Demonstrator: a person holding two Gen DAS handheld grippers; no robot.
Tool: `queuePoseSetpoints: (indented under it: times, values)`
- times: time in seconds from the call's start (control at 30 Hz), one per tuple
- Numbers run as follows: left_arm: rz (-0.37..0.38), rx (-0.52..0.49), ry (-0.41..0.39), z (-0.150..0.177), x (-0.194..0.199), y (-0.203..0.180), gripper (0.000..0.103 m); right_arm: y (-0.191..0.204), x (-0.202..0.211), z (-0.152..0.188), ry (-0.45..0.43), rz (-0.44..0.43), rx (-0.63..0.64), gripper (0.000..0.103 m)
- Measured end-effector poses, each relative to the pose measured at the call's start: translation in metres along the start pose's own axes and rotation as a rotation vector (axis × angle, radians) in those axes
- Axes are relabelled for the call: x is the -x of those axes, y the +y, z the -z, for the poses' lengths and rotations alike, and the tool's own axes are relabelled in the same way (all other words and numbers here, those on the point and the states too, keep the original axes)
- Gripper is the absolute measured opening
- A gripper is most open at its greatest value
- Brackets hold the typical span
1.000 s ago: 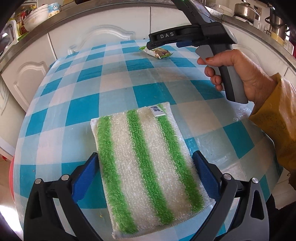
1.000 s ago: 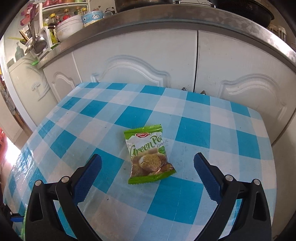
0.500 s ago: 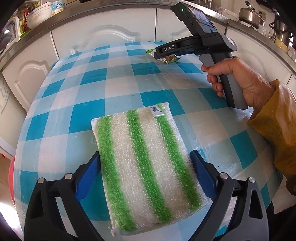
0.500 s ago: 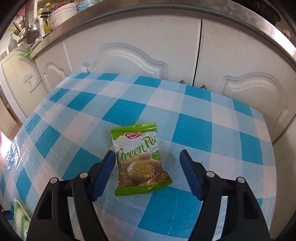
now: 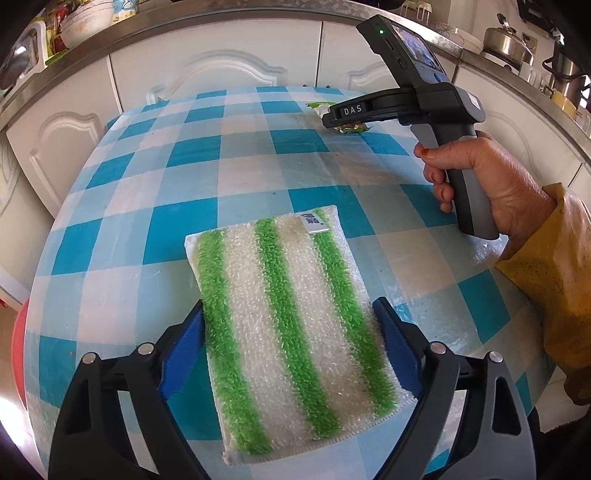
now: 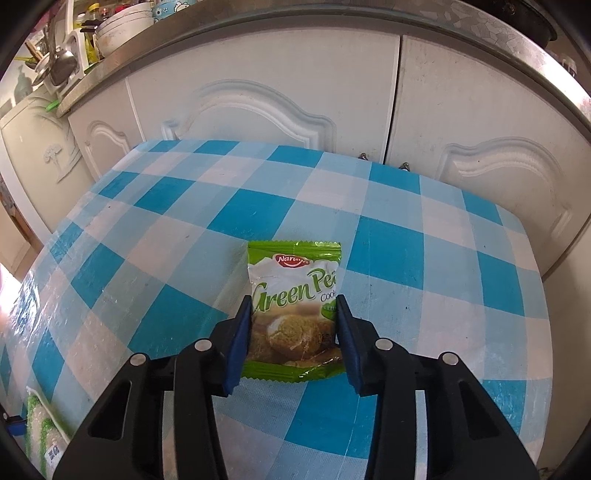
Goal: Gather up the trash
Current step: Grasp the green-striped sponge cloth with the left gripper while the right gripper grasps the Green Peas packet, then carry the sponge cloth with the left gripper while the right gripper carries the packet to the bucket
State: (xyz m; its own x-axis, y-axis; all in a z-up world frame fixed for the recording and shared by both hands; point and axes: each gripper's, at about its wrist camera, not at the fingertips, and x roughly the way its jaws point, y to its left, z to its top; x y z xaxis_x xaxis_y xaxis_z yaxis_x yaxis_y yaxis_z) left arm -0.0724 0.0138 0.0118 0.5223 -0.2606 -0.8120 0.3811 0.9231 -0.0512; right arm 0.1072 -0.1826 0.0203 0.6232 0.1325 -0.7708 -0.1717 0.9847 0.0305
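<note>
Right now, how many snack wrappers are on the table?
1. The green pea cookie packet lies on the checked tablecloth near its far edge, between the right gripper's fingers. Others could be hidden under the striped cloth.

White panelled cabinet doors (image 6: 258, 110) stand behind the surface (image 6: 388, 251), which wears a blue-and-white checked cloth. A steel worktop (image 5: 221, 11) above carries bowls (image 5: 86, 22) and pots (image 5: 508, 38); daylight falls brightly.
</note>
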Motion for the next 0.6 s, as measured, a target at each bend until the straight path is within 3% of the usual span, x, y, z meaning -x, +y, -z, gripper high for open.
queuePoseSetpoints:
  times: [0.6]
  values:
    - [0.051, 0.083, -0.033, 0.007, 0.011, 0.021, 0.082, 0.004, 0.055, 0.038, -0.078, -0.042, -0.113, 0.038]
